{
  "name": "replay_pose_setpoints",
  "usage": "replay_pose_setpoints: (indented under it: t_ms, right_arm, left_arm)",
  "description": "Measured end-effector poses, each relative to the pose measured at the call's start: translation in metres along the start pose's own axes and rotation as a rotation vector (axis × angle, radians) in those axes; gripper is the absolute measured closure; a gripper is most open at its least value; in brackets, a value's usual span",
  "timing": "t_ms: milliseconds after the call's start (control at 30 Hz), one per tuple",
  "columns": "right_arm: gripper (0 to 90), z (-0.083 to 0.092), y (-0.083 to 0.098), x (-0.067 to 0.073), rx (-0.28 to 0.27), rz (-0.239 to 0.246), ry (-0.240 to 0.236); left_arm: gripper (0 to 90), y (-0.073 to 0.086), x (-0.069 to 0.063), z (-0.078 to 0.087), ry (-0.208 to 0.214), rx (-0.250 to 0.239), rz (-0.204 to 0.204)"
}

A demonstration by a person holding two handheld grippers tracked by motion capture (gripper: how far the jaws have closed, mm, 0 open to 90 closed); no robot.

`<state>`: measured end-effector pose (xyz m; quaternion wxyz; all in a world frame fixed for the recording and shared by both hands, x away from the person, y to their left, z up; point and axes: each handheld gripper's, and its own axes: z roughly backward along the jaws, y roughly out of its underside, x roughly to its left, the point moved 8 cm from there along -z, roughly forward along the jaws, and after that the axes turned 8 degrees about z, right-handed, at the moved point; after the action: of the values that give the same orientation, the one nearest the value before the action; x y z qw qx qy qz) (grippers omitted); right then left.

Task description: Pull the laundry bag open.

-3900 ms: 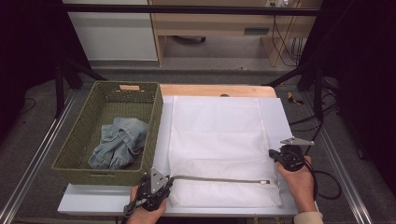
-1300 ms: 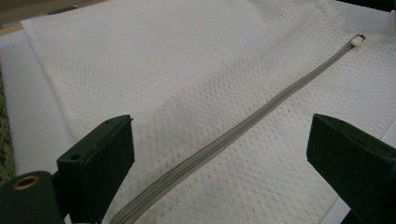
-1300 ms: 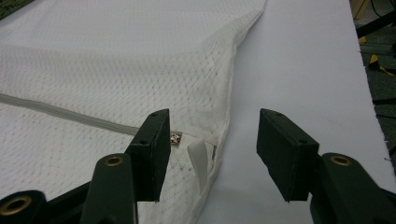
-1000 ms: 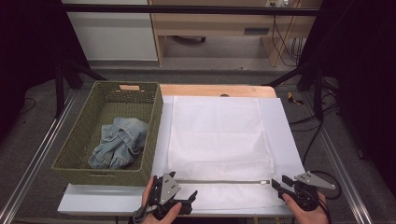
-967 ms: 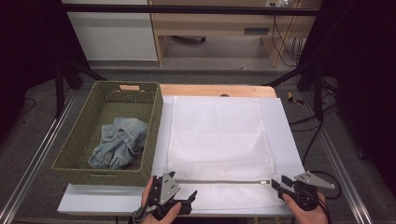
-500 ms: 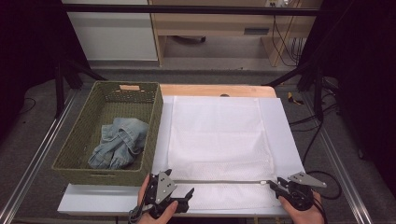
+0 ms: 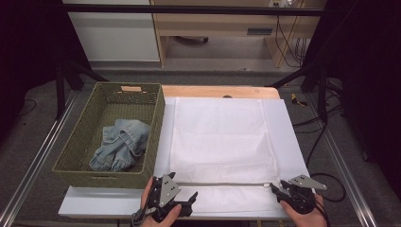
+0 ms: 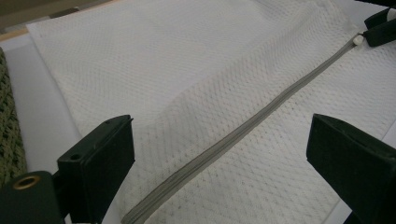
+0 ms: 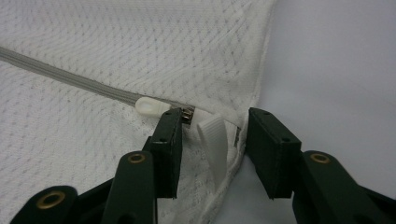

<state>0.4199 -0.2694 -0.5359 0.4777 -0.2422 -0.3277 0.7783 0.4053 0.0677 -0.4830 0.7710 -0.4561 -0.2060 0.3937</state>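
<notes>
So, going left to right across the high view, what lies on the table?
Green woven basket holding crumpled blue denim jeans → white mesh laundry bag → bare white table surface.

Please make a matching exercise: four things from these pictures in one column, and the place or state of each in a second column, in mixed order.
1. denim garment
2. zipper
3. left hand-held gripper
4. white pull tab

a. between the right hand-held gripper's jaws
b. open over the mesh bag
c. inside the basket
d. closed along the bag

Pairs: 1-c, 2-d, 3-b, 4-a
</notes>
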Motion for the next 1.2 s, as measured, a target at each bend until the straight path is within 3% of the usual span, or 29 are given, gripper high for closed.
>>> replay_pose_setpoints:
  t_ms: [133,167,200,333,467,700,1033,1200]
  right_arm:
    - [55.0,-0.001,0.0,0.003,0.008,0.027,0.017]
    - [61.6,-0.001,0.001,0.003,0.003,0.047,0.023]
    - [61.6,-0.001,0.001,0.003,0.003,0.047,0.023]
    - [77.3,0.0,-0.001,0.006,0.011,0.077,0.026]
    - [83.8,0.001,-0.001,0.006,0.008,0.067,0.007]
    - [85.1,0.008,-0.014,0.004,-0.075,0.061,0.012]
    - [85.8,0.018,-0.037,0.009,-0.206,0.065,0.02]
    - [85.8,0.02,-0.039,0.011,-0.212,0.074,0.023]
  left_arm:
    - [7.4,0.0,0.0,0.0,-0.001,0.002,0.0]
    - [7.4,-0.001,0.0,0.001,-0.002,-0.002,-0.002]
    - [7.4,-0.001,0.0,0.001,-0.002,-0.002,-0.002]
    - [7.4,-0.001,0.001,0.0,-0.002,-0.003,0.005]
    - [7.4,0.0,0.001,0.0,-0.003,-0.005,0.003]
    - [8.1,0.0,0.001,-0.001,-0.004,0.001,-0.002]
    - [10.2,-0.002,0.006,0.0,-0.001,0.009,0.028]
    - [10.3,-0.004,0.005,0.0,0.001,0.009,0.023]
